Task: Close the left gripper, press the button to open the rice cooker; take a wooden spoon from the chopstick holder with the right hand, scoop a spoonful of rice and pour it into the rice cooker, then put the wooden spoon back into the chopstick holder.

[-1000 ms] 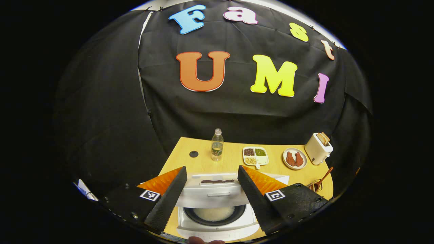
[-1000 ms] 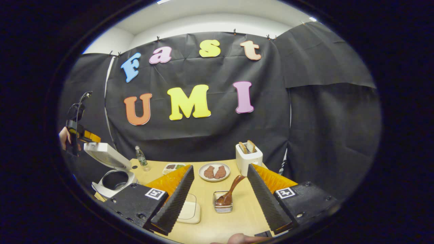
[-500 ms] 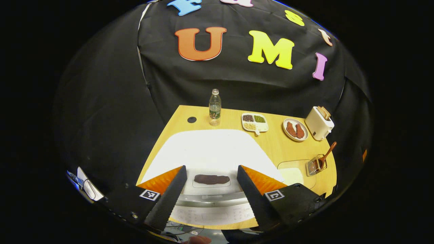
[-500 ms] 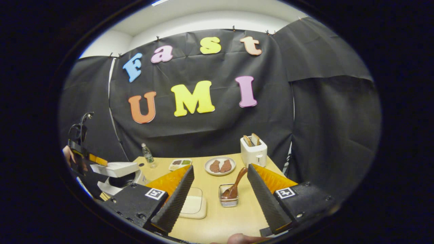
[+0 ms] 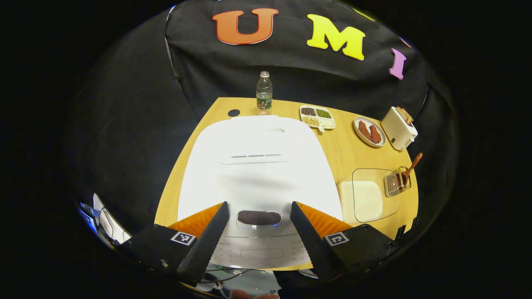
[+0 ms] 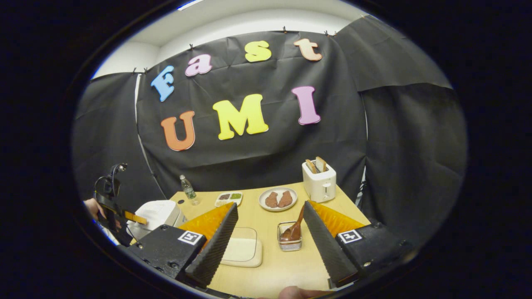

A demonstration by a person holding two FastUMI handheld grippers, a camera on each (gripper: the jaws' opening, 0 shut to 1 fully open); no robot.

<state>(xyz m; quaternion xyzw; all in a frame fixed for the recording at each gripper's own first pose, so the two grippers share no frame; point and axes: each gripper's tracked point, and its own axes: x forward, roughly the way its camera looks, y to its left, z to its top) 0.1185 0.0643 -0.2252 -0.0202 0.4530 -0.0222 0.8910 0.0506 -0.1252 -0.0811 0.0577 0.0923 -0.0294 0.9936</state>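
Hovering low in the left gripper view, our left gripper stands spread above the closed white rice cooker; our right gripper gapes too; the brown wooden spoon sits lower centre in the wire chopstick holder.

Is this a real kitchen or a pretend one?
Probably a pretend one, set up in a booth. A wooden table holds kitchen things: a rice cooker, a toaster with bread in it, and a plate of meat. But black cloth hangs all around instead of kitchen walls.
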